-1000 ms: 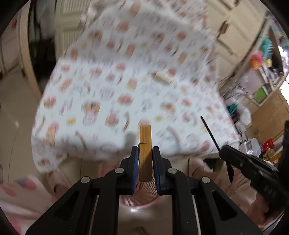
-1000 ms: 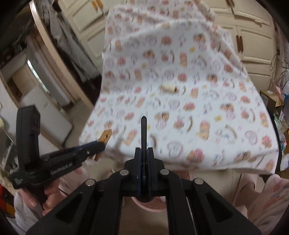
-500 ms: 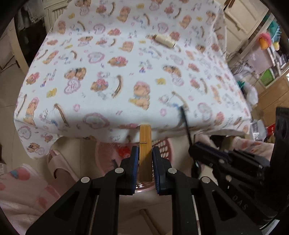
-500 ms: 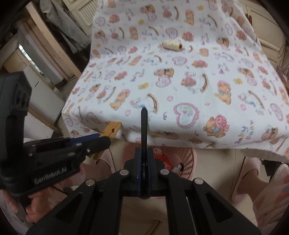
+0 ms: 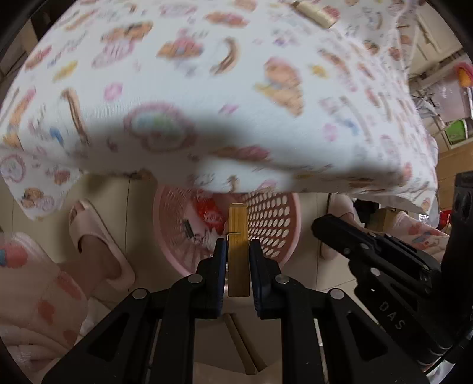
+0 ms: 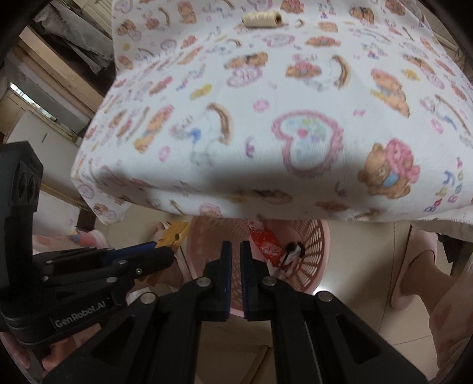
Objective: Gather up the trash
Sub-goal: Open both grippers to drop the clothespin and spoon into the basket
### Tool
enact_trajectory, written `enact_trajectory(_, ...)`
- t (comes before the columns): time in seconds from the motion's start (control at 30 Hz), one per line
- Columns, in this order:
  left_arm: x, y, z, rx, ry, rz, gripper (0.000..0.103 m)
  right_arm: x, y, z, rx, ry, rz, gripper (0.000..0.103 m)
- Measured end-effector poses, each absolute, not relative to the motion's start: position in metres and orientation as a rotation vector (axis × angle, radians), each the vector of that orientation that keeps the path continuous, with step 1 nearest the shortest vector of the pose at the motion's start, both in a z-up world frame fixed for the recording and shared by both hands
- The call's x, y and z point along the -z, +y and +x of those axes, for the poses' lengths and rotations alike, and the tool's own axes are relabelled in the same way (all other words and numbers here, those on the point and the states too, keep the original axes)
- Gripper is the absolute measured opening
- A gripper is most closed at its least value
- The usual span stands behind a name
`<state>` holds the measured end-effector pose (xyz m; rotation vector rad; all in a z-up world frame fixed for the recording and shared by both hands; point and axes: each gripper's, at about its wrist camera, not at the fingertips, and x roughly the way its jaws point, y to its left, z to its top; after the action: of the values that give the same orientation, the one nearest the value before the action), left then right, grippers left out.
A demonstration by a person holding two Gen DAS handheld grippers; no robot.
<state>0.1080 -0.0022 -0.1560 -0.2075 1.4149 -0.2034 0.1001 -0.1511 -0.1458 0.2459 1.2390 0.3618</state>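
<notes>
Both grippers dropped below the table edge; my left gripper (image 5: 238, 251) clamps the wooden peg (image 5: 237, 236) lengthwise over the pink basket (image 5: 275, 218), seemingly; right gripper (image 6: 235, 254) slightly parted, empty.

A bench (image 6: 207, 88) draped in a white cloth (image 5: 192, 73) printed with bears and hearts fills both views above a pale tiled floor (image 6: 369, 251). Cream panelled cupboard doors (image 5: 425, 26) and cluttered wooden shelving (image 5: 452, 124) stand to the right, a wooden door frame (image 6: 59, 68) to the left.
</notes>
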Motion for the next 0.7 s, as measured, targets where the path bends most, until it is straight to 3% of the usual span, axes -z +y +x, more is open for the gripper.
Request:
enact_trajectory(0.47,0.220,-0.029,0.105,0.174,1.596,-0.094,0.014,0.199,-0.172,0.105,-0.177,1.469,0.272,0.007)
enact_trajectory(0.7,0.244,-0.037,0.101,0.194,1.671,-0.105,0.014,0.189,-0.175,0.108,-0.146,1.451,0.254,0.011)
